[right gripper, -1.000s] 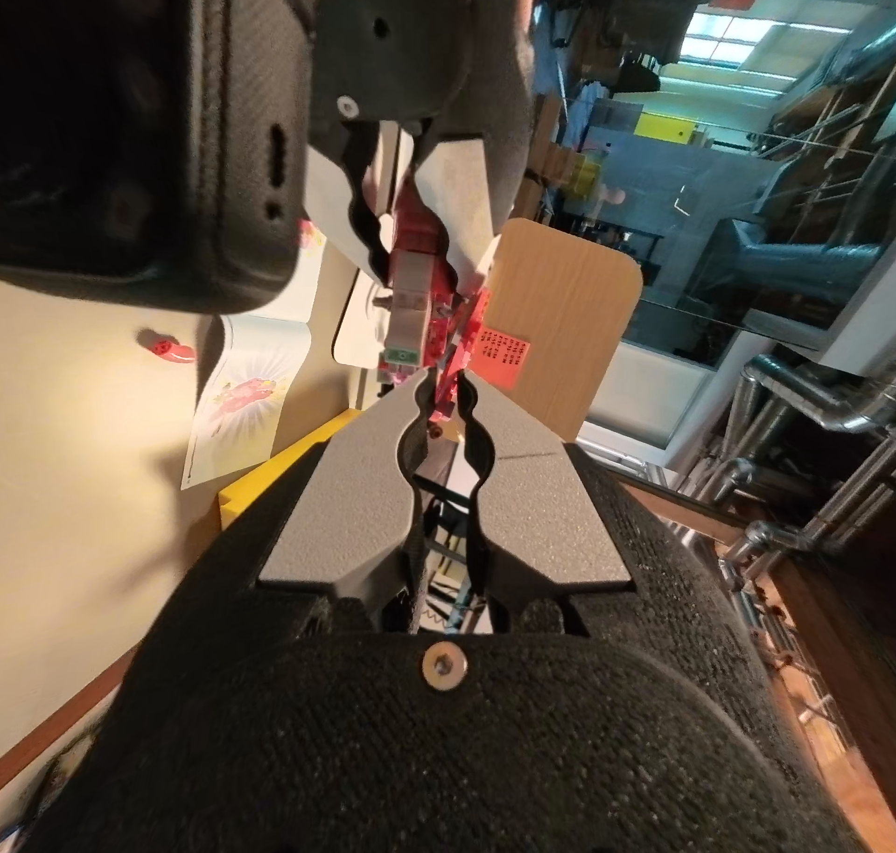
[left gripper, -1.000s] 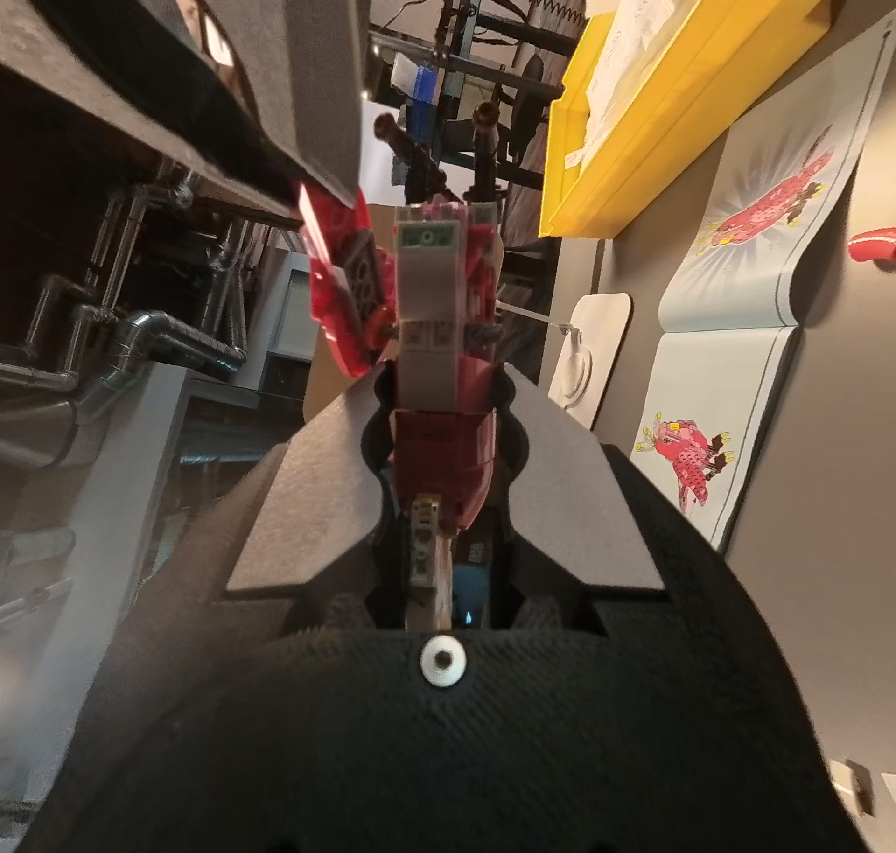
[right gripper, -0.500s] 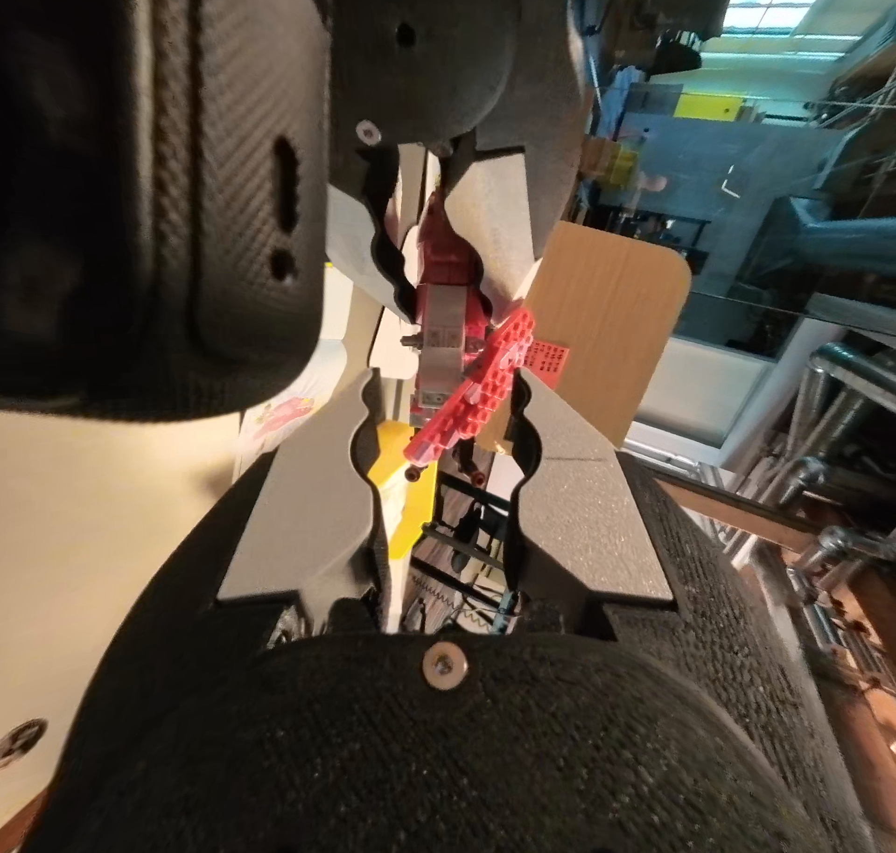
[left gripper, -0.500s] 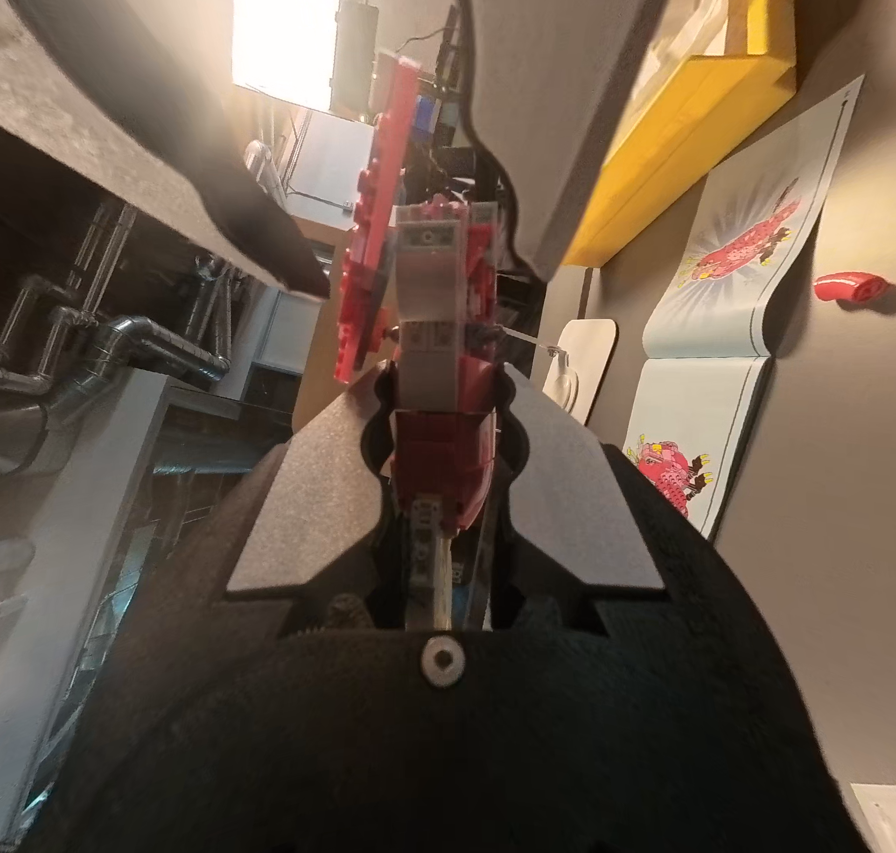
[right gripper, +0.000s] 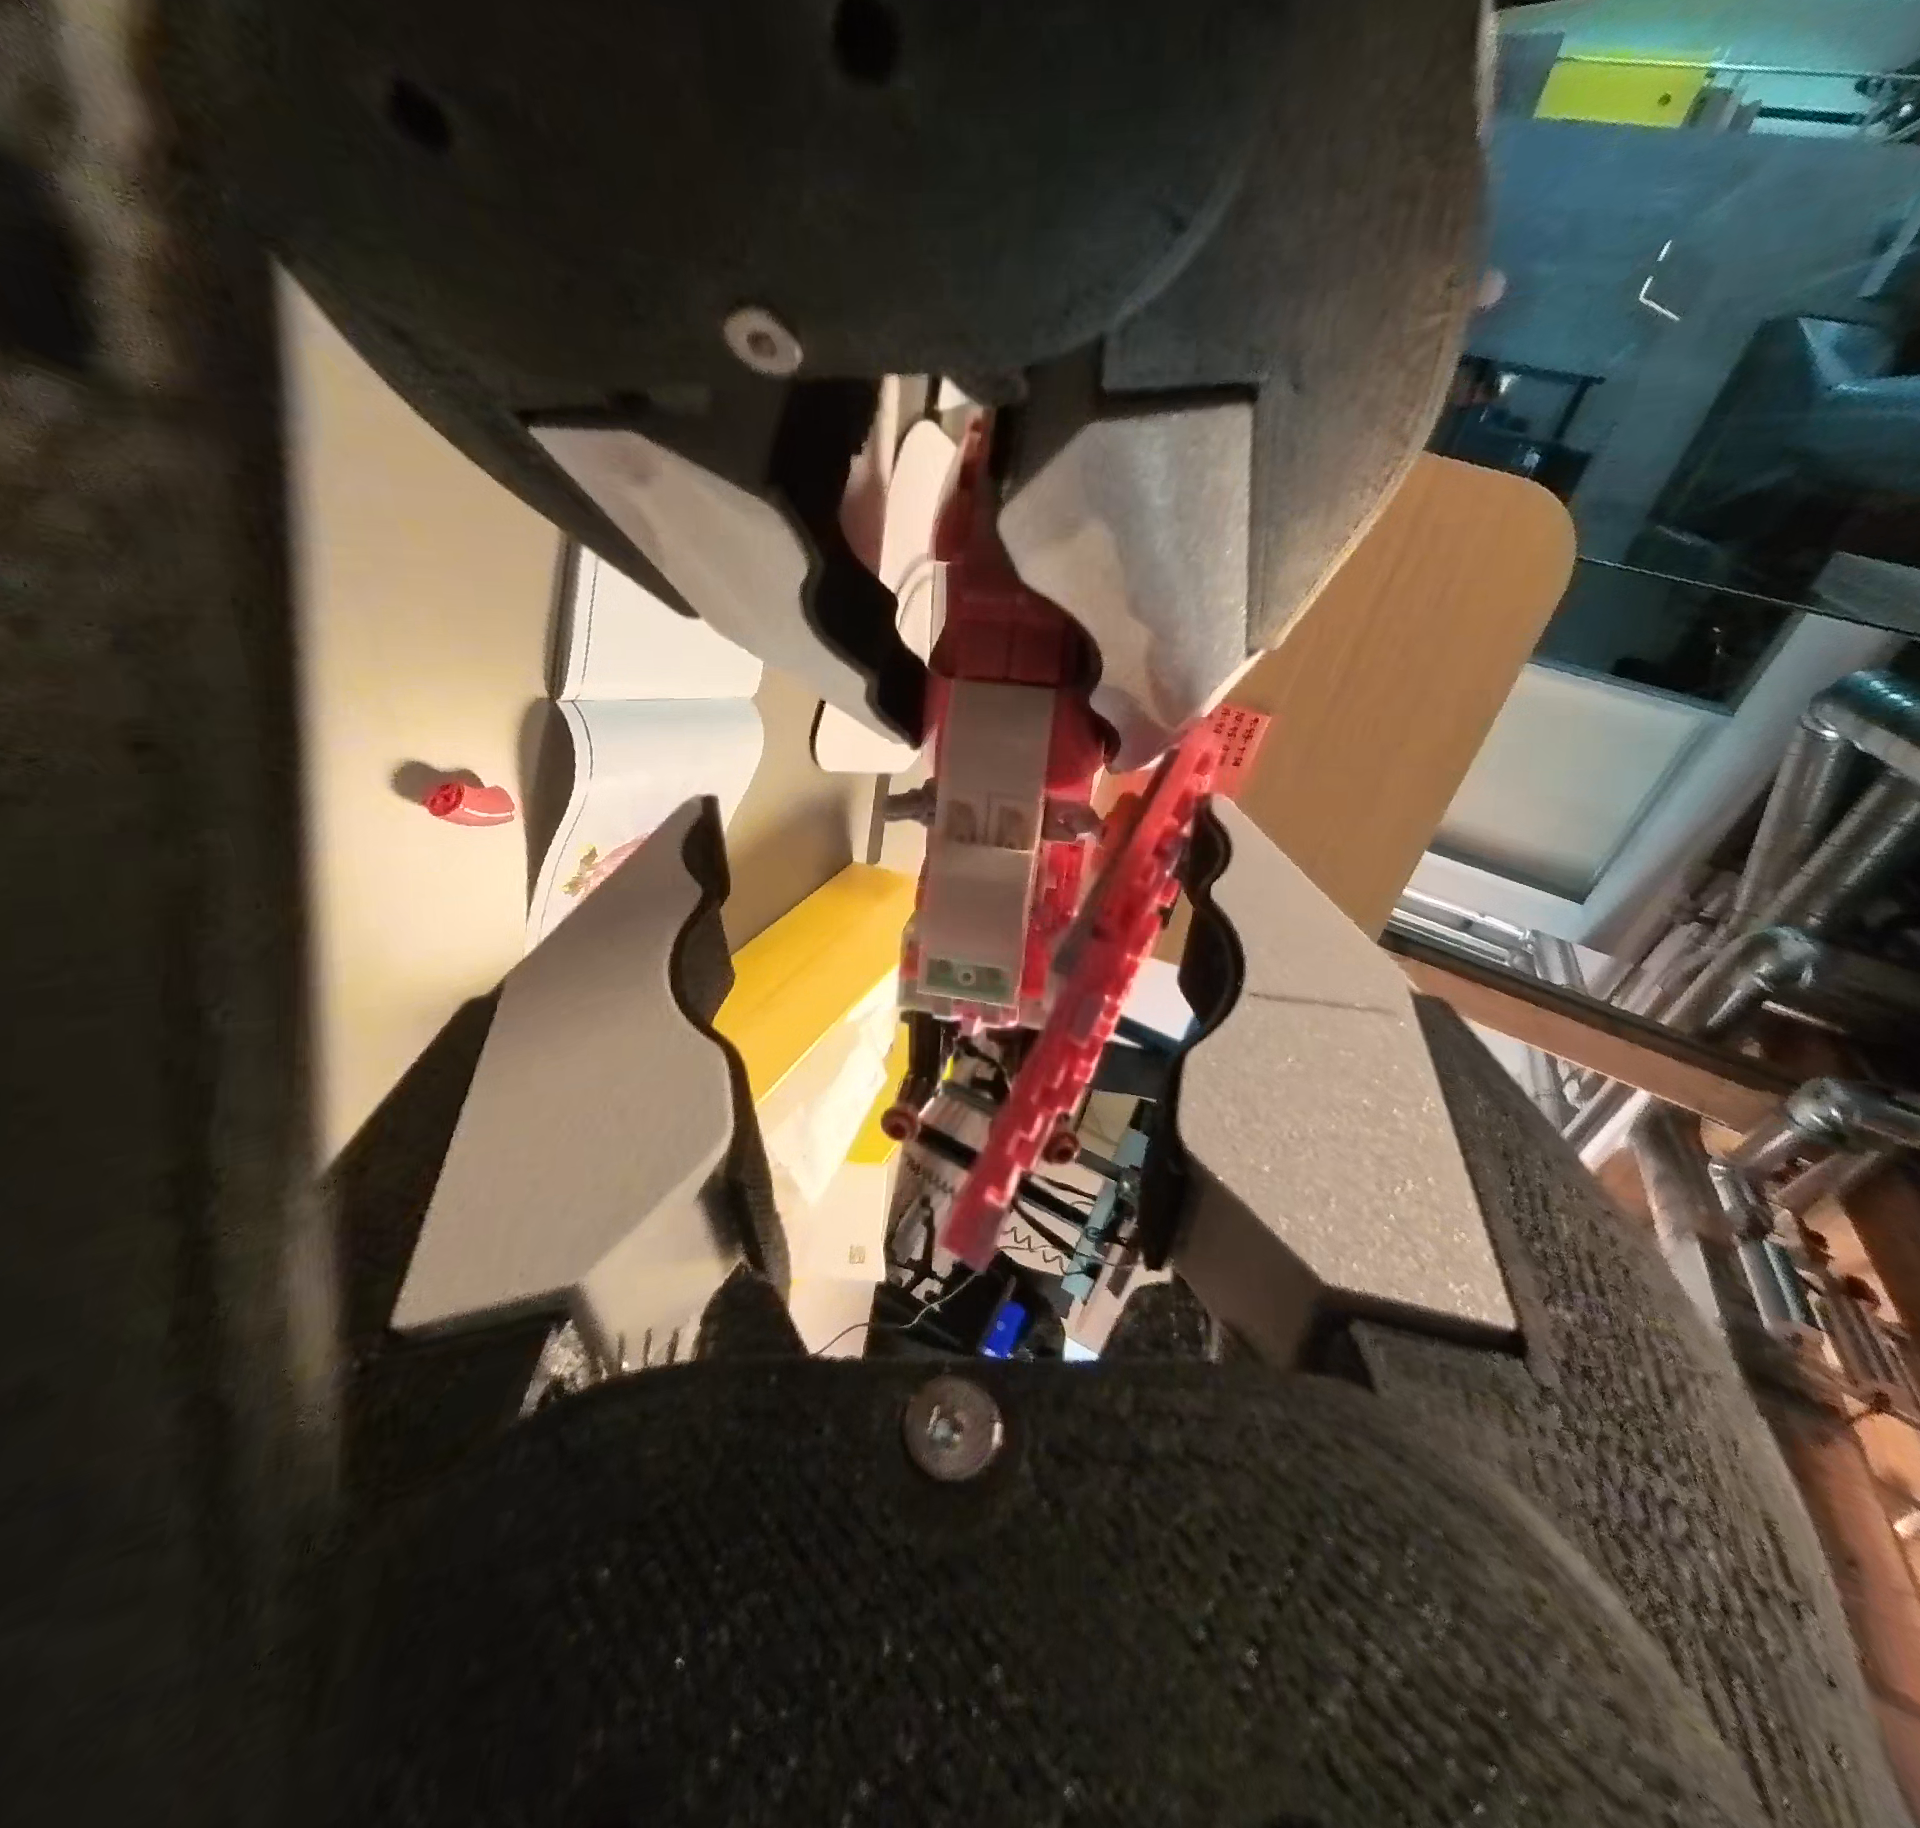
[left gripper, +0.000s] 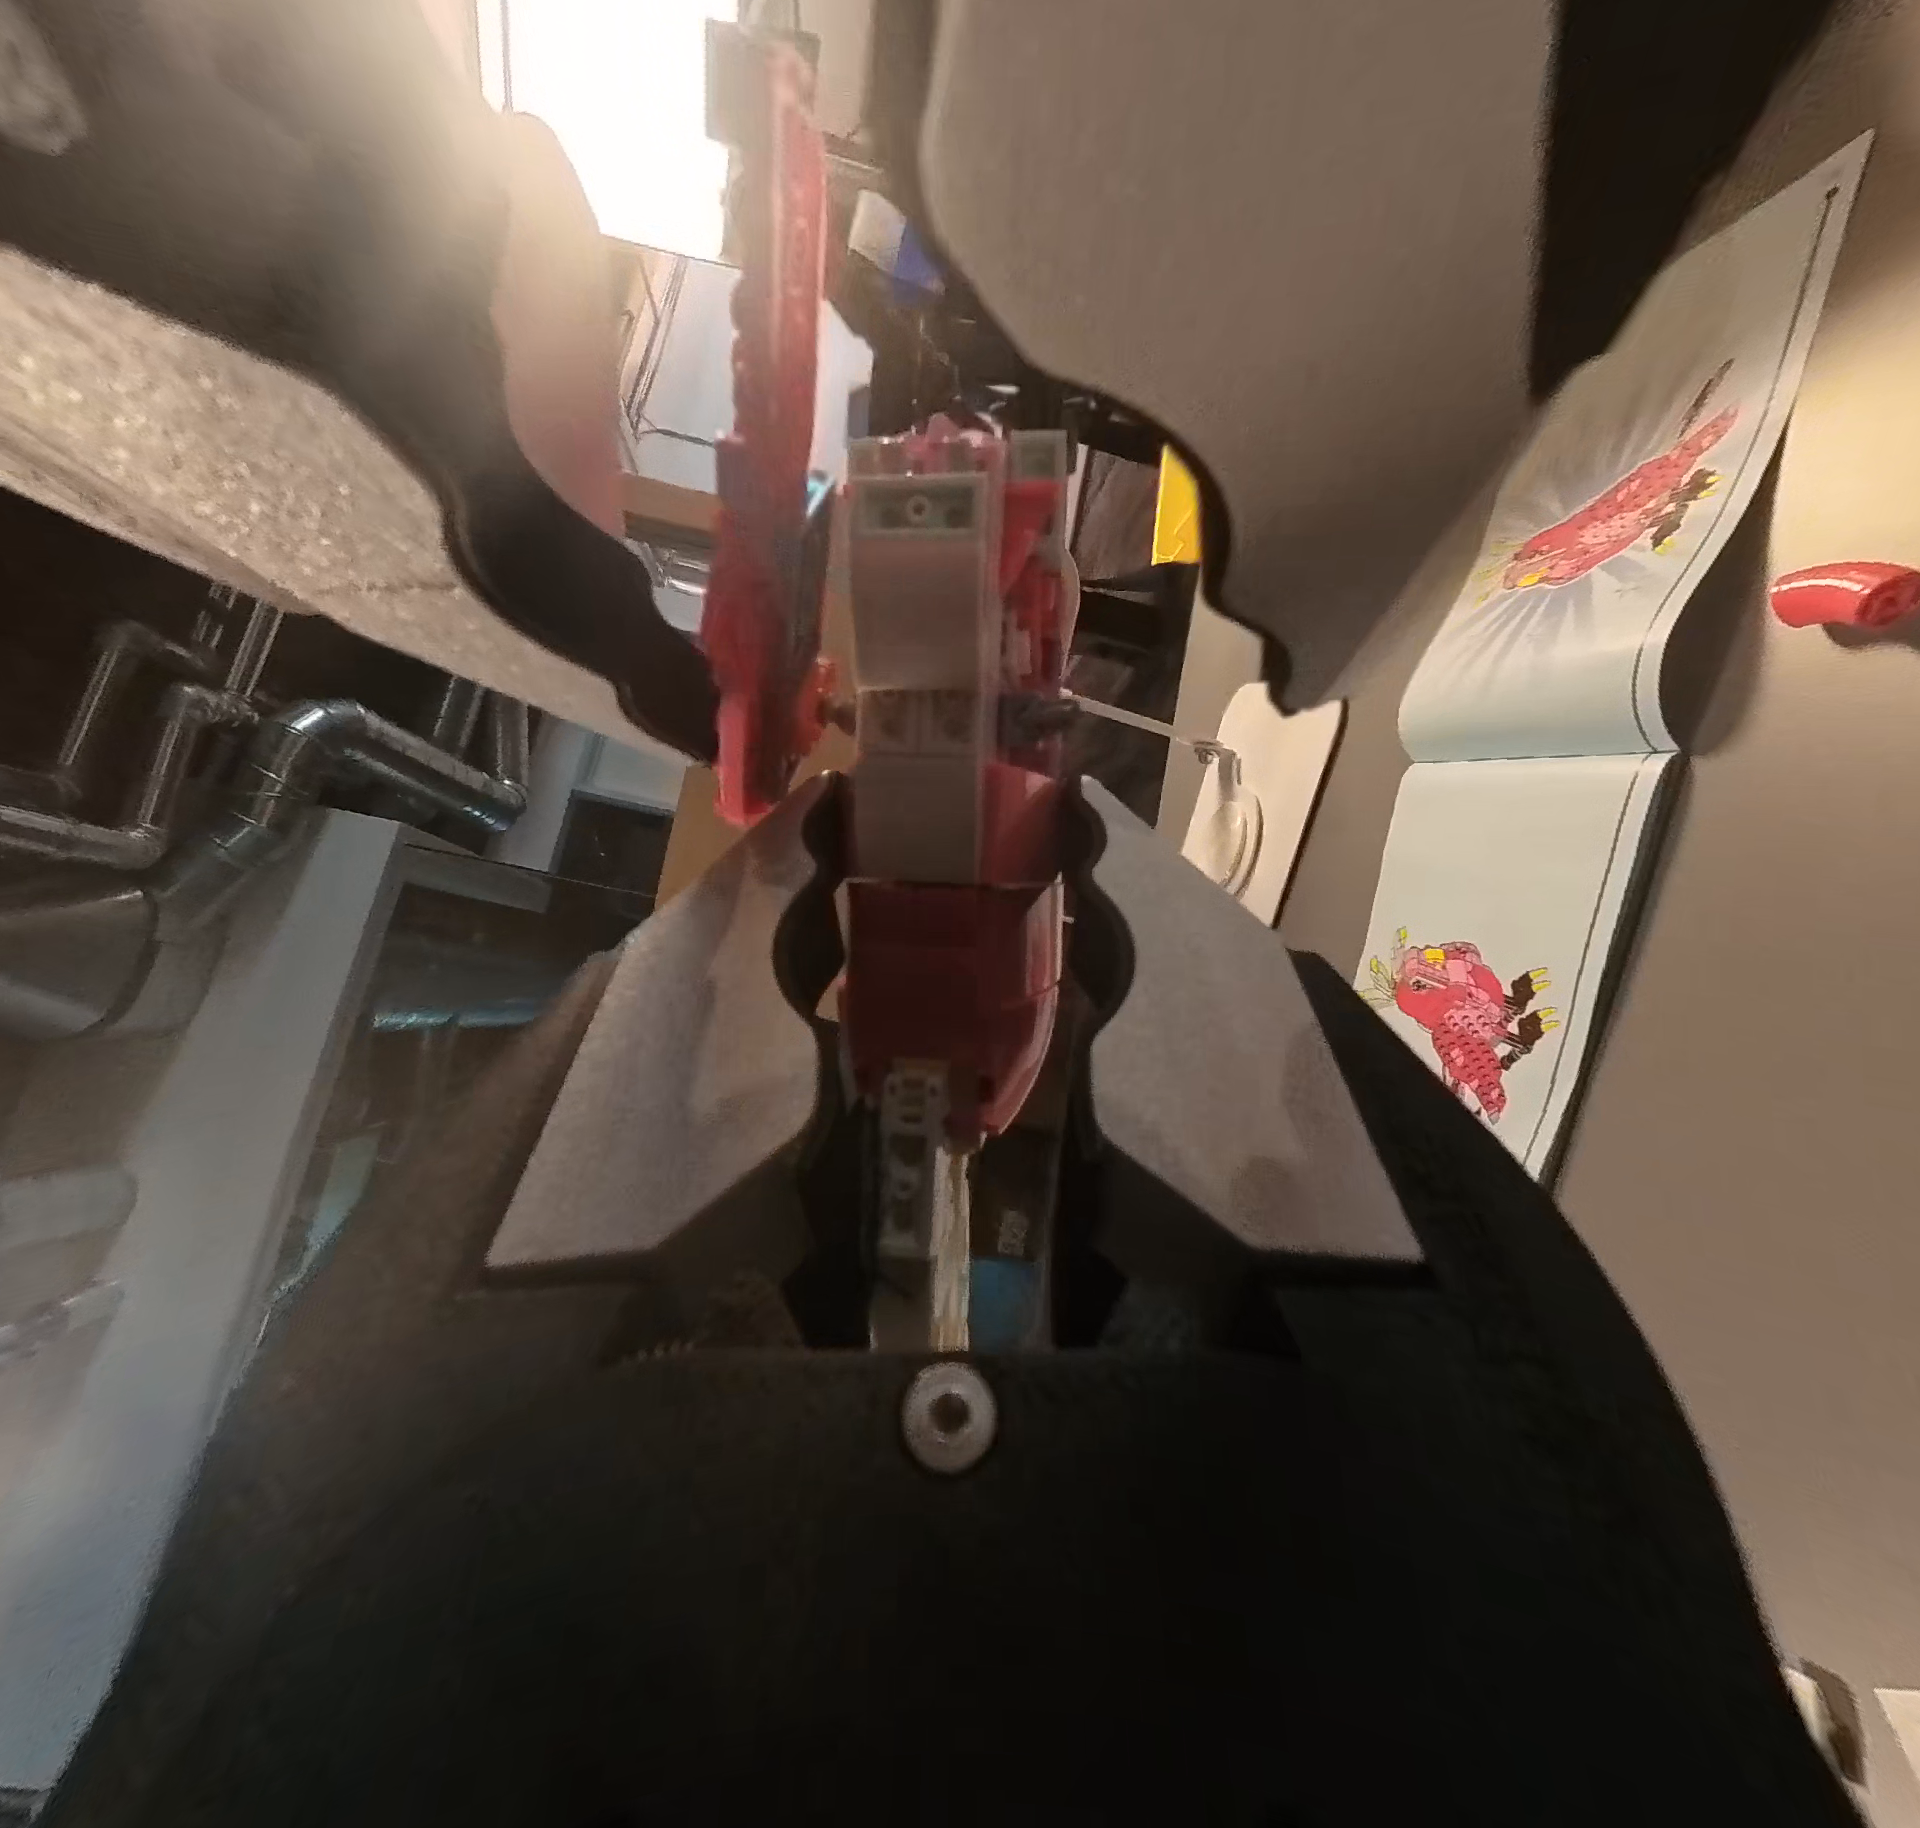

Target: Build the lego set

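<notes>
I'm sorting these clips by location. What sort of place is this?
Probably a workshop or lab with a hobby bench: bare metal ducting runs overhead, while the table holds an open instruction booklet, a yellow bin, and a loose red brick.

You see shiny metal pipes [left gripper: 343, 770] by a grey wall. A bright window [left gripper: 613, 64] glows. A wooden board [right gripper: 1455, 656] stands near dark glass [right gripper: 1714, 490]. The counter [left gripper: 1787, 843] is brown.

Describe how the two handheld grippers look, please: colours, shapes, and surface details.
Both look the same. The left gripper and the right gripper each have a black, rough-textured body with one round silver screw at its centre. The fingers are grey wedges with a grainy surface, and their inner edges are wavy and black. No cables or sleeves show.
</notes>
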`<state>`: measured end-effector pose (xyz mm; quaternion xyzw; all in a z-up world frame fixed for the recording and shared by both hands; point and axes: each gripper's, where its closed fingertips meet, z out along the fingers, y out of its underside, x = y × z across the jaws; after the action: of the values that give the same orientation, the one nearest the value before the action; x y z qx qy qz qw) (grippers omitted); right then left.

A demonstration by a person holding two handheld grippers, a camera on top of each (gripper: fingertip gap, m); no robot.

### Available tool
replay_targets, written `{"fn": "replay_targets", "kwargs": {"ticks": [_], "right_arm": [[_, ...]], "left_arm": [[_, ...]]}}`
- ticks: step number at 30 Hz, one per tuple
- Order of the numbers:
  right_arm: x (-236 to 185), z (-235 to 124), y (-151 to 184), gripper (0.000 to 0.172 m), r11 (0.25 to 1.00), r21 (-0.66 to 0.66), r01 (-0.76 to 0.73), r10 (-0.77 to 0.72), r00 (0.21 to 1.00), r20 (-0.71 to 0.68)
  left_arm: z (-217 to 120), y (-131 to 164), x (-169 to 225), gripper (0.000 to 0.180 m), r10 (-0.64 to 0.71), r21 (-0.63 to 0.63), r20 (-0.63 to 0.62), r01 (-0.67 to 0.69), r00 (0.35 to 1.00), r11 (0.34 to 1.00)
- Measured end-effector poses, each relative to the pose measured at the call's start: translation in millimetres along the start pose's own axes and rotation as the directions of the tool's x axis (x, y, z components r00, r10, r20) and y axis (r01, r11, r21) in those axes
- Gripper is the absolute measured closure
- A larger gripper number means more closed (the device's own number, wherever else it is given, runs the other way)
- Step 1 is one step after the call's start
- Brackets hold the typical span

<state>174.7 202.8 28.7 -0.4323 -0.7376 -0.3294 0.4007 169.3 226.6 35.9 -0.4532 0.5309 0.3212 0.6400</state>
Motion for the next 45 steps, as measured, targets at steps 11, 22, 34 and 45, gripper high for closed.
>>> {"fn": "replay_targets", "kwargs": {"ticks": [11, 22, 34, 45], "right_arm": [[10, -3, 4, 0.114, 1.0, -0.003, -0.02, 0.019, 0.997, -0.076], [16, -8, 2, 0.118, 0.999, 0.002, -0.046, 0.046, 0.992, -0.119], [29, -17, -2, 0.123, 0.993, 0.042, -0.112, 0.117, 0.98, -0.159], [33, -28, -6, 0.123, 0.994, 0.081, -0.074, 0.089, 0.978, -0.191]], "left_arm": [[-2, -8, 3, 0.141, -0.008, 0.047, -0.008, 0.008, 1.0, 0.999], [-3, -9, -5, 0.141, -0.036, 0.034, 0.028, 0.035, 0.999, 0.999], [-4, -8, -19, 0.137, -0.173, 0.062, 0.08, 0.169, 0.982, 0.984], [-14, -12, -29, 0.139, -0.099, 0.107, 0.124, 0.086, 0.987, 0.991]]}}
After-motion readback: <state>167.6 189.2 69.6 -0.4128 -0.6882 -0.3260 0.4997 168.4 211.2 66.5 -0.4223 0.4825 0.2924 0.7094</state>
